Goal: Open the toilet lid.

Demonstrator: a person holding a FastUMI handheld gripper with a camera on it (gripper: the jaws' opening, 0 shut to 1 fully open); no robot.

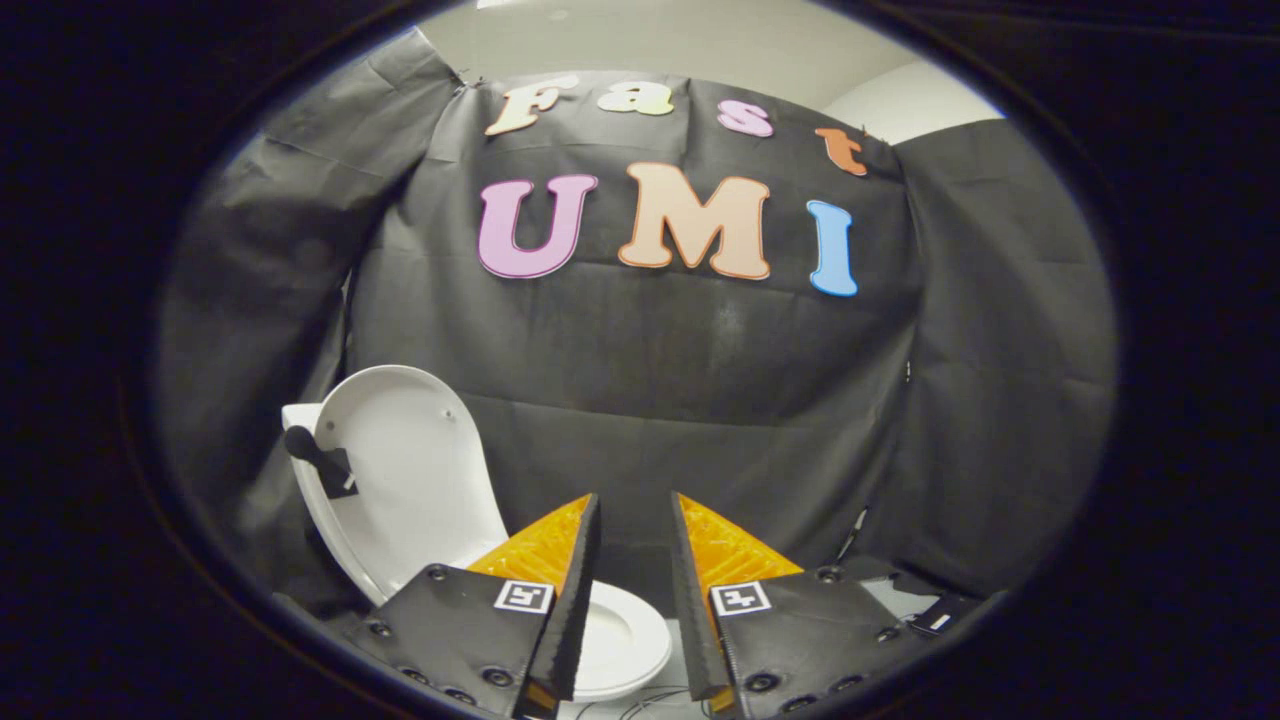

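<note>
Toilet lid (415,470) stands upright at ten o'clock of the gripper (635,515), a dark knob (300,442) on its rim; jaws released, gripping nothing, seat (625,635) showing between the fingers, black cloth wall (700,400) beyond.

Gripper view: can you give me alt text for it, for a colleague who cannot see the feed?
A white toilet lid stands raised and upright, above and behind the white seat, against the booth's black cloth wall. The gripper is held back from it, its fingers apart with nothing between them, the seat partly behind them.
</note>
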